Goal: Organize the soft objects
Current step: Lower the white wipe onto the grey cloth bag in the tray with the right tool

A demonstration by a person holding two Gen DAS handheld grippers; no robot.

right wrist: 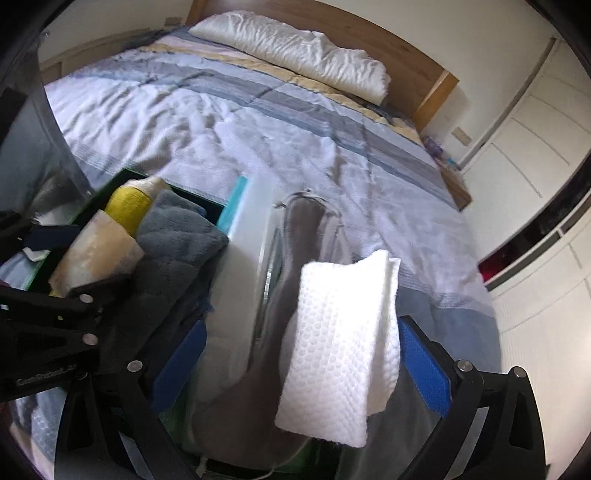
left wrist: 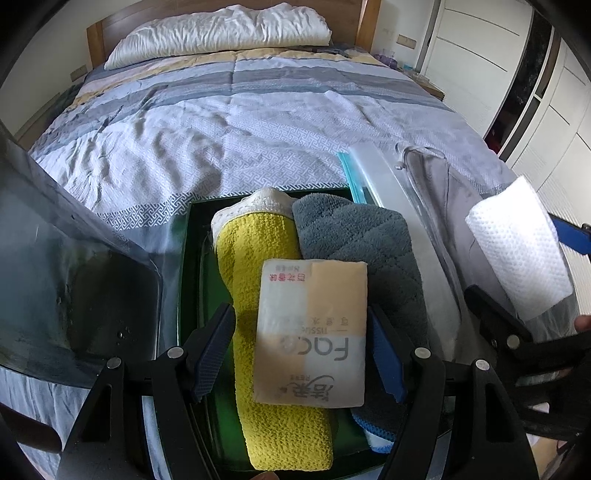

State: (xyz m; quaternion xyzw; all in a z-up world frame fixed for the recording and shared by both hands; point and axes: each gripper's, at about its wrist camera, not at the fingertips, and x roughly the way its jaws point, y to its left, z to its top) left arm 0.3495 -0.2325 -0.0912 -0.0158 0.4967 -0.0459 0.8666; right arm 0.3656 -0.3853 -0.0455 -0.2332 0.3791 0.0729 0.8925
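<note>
A: Nearest us, the left gripper sits over the green tray, its jaws partly open around the tissue pack. The pads look to be at the pack's two long sides, though we cannot tell whether they press or merely flank it. The pack lies on the yellow cloth, with the grey cloth to its right.

B: And on our right side?

A: The right gripper stands wide open. The white folded towel sits between its fingers, leaning toward the right one. The left pad is well clear of it, so we judge the towel released or nearly so, not clamped.

B: Where does the towel lie, then?

A: Over the grey pouch, in the clear box just right of the tray. Its long axis runs near to far, along the gripper's own line, so the fingers face its long sides.

B: Which hand is nearer to it?

A: The right one, plainly; the left is across the box wall, busy with the pack. If the towel needs settling, we would work it with the right, closing across the short width.

B: Farther off?

A: Only the striped bedspread and the pillow at the headboard.
</note>
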